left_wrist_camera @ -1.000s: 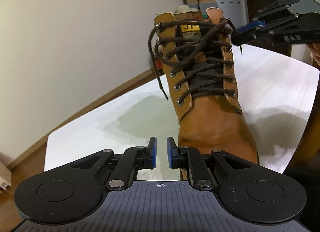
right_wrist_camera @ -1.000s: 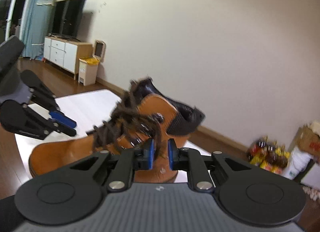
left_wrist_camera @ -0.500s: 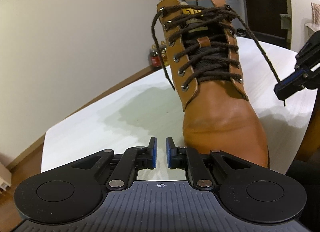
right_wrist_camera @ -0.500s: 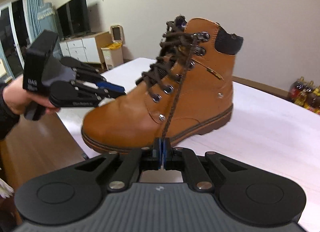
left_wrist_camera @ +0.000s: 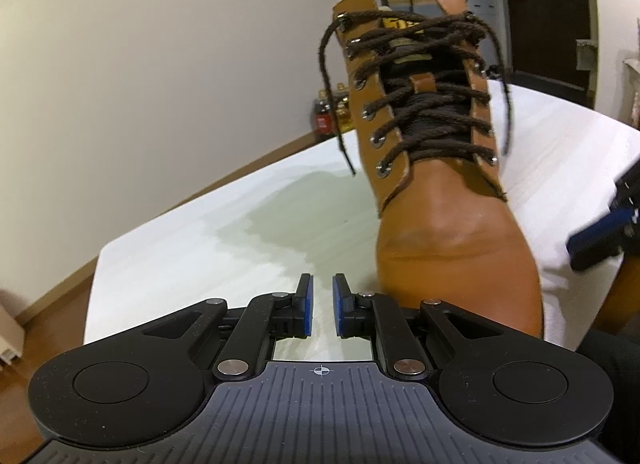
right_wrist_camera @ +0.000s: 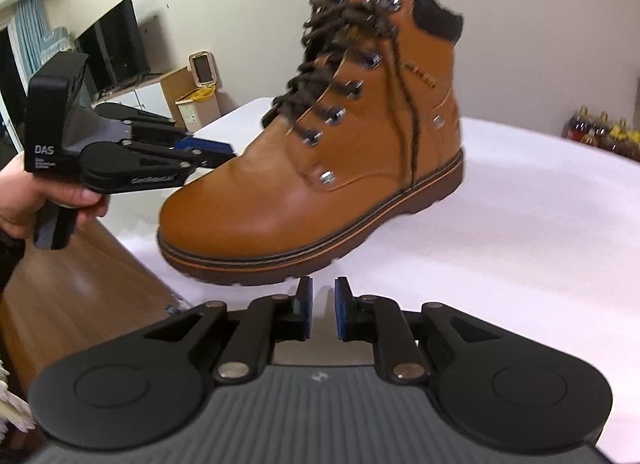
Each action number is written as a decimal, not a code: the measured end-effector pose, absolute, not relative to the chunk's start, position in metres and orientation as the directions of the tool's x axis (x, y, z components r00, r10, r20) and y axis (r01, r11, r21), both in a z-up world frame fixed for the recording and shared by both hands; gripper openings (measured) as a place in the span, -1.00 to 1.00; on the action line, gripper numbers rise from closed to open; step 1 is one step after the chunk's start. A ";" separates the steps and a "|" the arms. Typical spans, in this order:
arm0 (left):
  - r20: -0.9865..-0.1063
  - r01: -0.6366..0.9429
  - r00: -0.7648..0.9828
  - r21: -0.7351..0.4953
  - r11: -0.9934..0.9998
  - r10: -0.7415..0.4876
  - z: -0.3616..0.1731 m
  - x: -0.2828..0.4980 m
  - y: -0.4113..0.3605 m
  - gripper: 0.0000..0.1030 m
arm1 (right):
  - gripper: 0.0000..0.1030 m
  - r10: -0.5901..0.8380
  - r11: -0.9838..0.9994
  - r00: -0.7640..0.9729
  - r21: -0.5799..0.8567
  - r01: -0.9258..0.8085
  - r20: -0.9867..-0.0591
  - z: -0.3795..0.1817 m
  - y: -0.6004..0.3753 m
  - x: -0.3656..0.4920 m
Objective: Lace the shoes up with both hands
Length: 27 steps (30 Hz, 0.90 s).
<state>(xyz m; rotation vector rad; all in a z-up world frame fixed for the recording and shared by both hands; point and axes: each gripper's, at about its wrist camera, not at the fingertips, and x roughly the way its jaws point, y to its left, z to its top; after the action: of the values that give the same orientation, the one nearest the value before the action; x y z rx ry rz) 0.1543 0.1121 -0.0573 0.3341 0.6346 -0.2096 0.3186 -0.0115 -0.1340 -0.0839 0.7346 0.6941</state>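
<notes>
The boot stands upright on its sole on the white table, near the edge that faces the person, with its toe close to that edge. Its long axis runs from the toe, which points toward the left gripper, back to the heel, which points into the table's middle; the shaft rises straight up.

The lace is crossed through every eyelet pair that shows, from the lowest pair up to the hooks at the collar, so the threading looks done. What is left, by this reading, is the tying: no knot or bow can be seen at the top. One loose end hangs down the boot's left flank with its tip in the air above the table. The other end hangs down the right flank toward the sole.

The left gripper's jaws are partly apart and closing, with nothing between them; it sits low, just in front of the toe. The right gripper is beside the sole on the boot's right, low over the table; its jaws are opening and hold nothing, the lace end hanging free and apart from them.

Both ends would have to be picked up and crossed before a knot could be made.
</notes>
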 end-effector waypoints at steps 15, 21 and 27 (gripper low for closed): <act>-0.651 0.289 0.757 0.258 0.922 -0.055 -0.072 0.157 0.121 -0.87 | -0.72 0.580 0.750 0.490 0.191 -0.634 -0.650 -0.143 0.023 0.308; -0.654 0.294 0.754 0.247 0.923 -0.065 -0.076 0.159 0.124 -0.88 | -0.70 0.580 0.755 0.497 0.198 -0.625 -0.645 -0.142 0.025 0.310; -0.651 0.296 0.755 0.233 0.926 -0.077 -0.079 0.159 0.122 -1.00 | -0.70 0.583 0.762 0.506 0.212 -0.612 -0.636 -0.143 0.027 0.312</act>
<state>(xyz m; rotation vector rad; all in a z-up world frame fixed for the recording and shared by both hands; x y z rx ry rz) 0.1585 0.1219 -0.0785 0.3347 0.6879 -0.2077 0.3123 0.0270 -0.1432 -0.0427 0.7503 0.7213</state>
